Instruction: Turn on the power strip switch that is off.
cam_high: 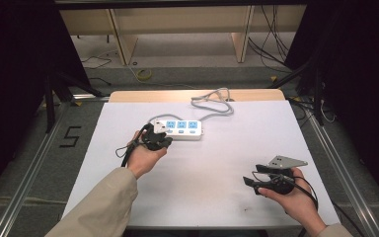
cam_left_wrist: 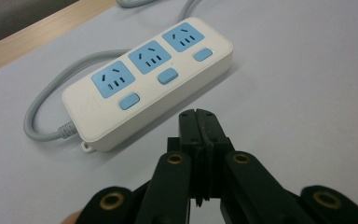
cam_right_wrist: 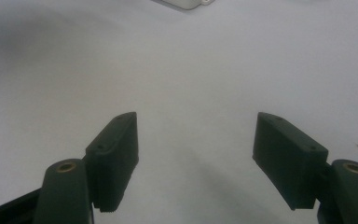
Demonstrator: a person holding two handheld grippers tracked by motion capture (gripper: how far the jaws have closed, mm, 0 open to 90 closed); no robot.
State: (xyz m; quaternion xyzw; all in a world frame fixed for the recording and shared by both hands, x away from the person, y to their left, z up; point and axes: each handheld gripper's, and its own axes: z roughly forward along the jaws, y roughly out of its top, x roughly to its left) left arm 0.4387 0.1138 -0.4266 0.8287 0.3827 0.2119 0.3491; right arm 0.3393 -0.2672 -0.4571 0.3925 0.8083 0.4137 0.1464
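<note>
A white power strip [cam_high: 183,130] with three blue sockets and three blue switches lies on the white table top [cam_high: 202,168], toward the back and left of centre. In the left gripper view the power strip [cam_left_wrist: 149,84] lies just beyond my left gripper [cam_left_wrist: 198,114], whose black jaws are pressed together with nothing between them. In the high view my left gripper [cam_high: 157,138] hovers at the strip's left end. My right gripper [cam_high: 250,178] rests near the front right of the table. In its own view, my right gripper [cam_right_wrist: 196,140] has jaws wide apart over bare table, with a corner of the strip [cam_right_wrist: 182,3] far ahead.
The strip's grey cable [cam_high: 212,101] loops behind it toward the table's wooden back edge [cam_high: 128,96]. Metal rails [cam_high: 24,173] run along both sides of the table. Beyond the table are wooden shelf legs [cam_high: 121,42] and loose wires [cam_high: 271,44] on the floor.
</note>
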